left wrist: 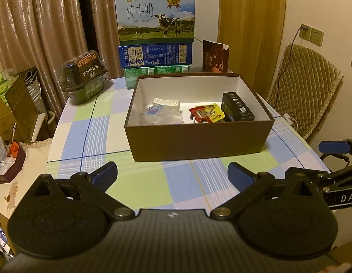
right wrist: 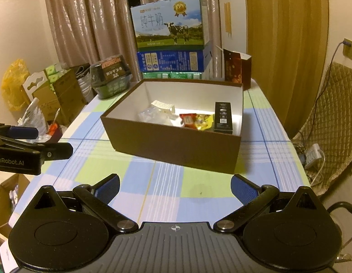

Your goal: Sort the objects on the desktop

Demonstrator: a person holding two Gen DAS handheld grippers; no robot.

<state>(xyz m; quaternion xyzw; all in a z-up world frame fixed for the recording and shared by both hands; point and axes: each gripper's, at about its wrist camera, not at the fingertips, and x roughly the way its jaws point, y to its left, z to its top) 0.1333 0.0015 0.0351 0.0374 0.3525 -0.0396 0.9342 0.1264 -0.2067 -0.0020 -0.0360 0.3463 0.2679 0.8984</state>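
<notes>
Brown box (left wrist: pixel 199 141) near wall hides part of its contents; left gripper (left wrist: pixel 172 174) and right gripper (right wrist: pixel 174 187) spread, empty.

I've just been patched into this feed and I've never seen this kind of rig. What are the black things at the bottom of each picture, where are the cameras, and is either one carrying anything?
There is no robot arm: a person holds a two-finger claw in each hand, with a fisheye camera looking along its fingers. One picture is from the left claw, the other from the right claw. Both are open and empty, above a checked tablecloth.

Ahead sits an open brown box holding a black carton, a red and yellow snack packet, a clear plastic bag and a small white box. Behind it are stacked milk cartons.
</notes>
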